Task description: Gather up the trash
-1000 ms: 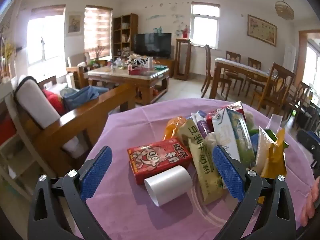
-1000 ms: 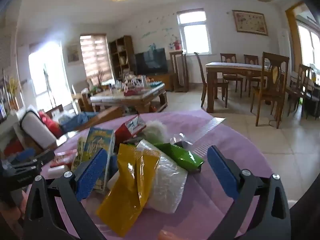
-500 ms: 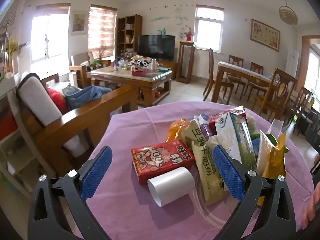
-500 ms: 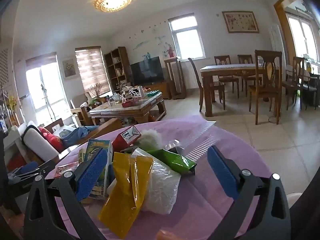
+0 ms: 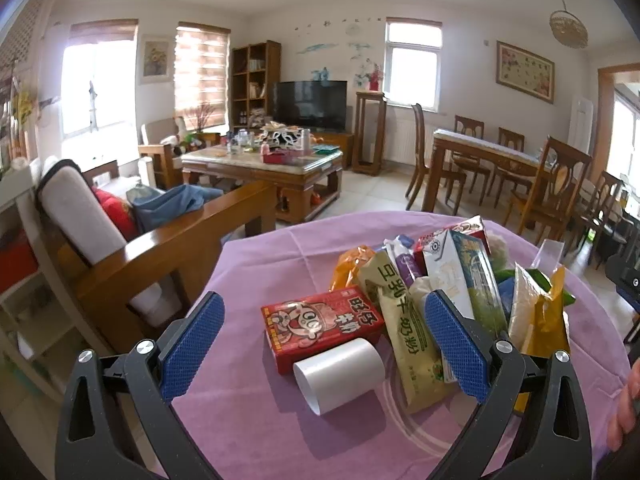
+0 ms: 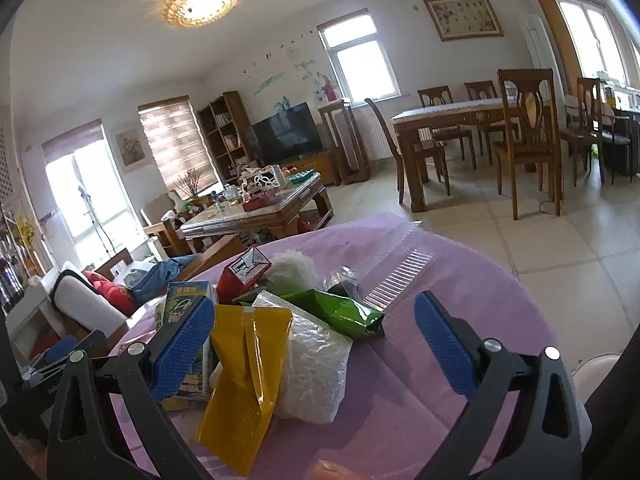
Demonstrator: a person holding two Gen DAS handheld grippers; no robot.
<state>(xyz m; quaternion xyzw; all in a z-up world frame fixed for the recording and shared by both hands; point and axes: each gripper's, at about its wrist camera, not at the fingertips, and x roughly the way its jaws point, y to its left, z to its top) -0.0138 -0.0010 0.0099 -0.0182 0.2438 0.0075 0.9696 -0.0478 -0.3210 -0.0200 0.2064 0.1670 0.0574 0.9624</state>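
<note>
A pile of trash lies on a round table with a purple cloth [image 5: 256, 280]. In the left wrist view a red drink carton [image 5: 320, 326] and a white paper cup [image 5: 340, 374] on its side lie between the open jaws of my left gripper [image 5: 324, 332], with a pale green sachet [image 5: 408, 332] and a milk carton [image 5: 460, 276] to the right. In the right wrist view my right gripper [image 6: 316, 336] is open and empty over a yellow pouch [image 6: 244, 384], a clear plastic bag [image 6: 316, 364] and a green wrapper [image 6: 340, 312].
A clear ribbed plastic tray [image 6: 400, 272] lies on the cloth [image 6: 460, 288] behind the pile. A wooden sofa arm [image 5: 168, 252] stands close to the table's left. A coffee table [image 5: 264, 164] and a dining table with chairs [image 5: 500, 168] stand farther off.
Both cameras have tilted upward, so more ceiling shows and the trash sits lower in view. The trash has not moved and both grippers stay open.
</note>
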